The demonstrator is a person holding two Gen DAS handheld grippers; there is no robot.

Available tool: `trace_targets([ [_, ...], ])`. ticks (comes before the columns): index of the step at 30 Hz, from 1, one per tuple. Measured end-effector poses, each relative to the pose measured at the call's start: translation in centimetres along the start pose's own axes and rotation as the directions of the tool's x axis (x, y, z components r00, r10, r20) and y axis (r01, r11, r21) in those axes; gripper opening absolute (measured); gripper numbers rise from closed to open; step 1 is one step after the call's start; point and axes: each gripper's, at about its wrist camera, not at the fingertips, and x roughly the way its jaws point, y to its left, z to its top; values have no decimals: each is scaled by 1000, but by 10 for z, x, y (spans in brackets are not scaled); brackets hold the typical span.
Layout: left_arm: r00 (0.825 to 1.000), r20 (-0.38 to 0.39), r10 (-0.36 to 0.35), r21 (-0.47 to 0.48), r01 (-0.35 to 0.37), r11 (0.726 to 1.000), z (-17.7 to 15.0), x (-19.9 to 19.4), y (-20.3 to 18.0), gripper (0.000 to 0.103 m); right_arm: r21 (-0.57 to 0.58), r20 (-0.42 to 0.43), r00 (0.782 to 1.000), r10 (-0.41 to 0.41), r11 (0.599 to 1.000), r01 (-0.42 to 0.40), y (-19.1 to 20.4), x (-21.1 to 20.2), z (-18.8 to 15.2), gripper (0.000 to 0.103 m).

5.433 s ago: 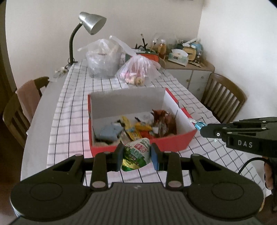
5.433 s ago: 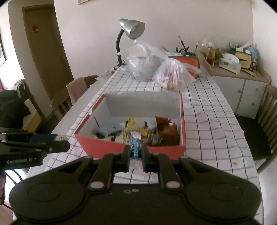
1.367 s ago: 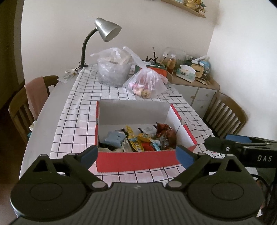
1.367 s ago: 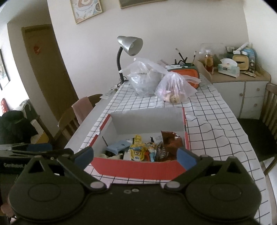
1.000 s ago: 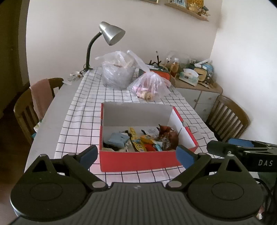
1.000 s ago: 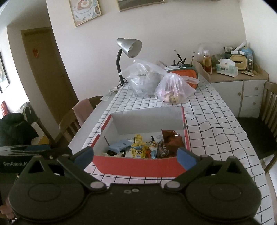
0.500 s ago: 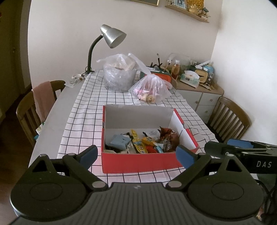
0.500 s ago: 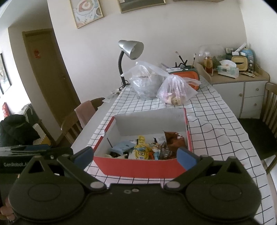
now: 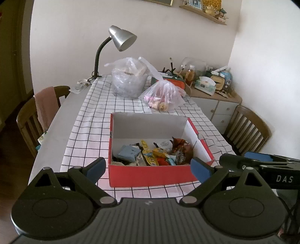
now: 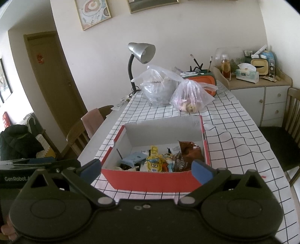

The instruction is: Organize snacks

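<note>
A home dining room: a table under a checked tablecloth (image 9: pixel 93 129), wooden chairs (image 9: pixel 247 129) at both sides, framed pictures (image 10: pixel 92 14) upper left (food prints), a cluttered sideboard (image 10: pixel 262 92) at right, a gooseneck desk lamp (image 10: pixel 141 52).

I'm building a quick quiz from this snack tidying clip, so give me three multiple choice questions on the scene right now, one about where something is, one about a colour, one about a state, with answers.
1. Where do the snacks lie?
A. In the box
B. On a chair
C. On the cabinet

2. What colour is the box outside?
A. Green
B. Red
C. Black

3. How are the left gripper and right gripper?
A. Both shut on snacks
B. One open, one shut
C. Both open, empty

Answers: 1 A, packets sit inside the box walls. 2 B, its front wall is red. 3 C, each view shows blue pads spread wide with nothing between.
</note>
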Motion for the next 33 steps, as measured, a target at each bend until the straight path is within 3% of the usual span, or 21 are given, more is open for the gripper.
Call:
trace_targets([
  [33, 1000, -3, -26, 29, 26, 999, 2, -2, -4, 98, 31, 16, 999, -39, 999, 38, -3, -12, -5, 103],
])
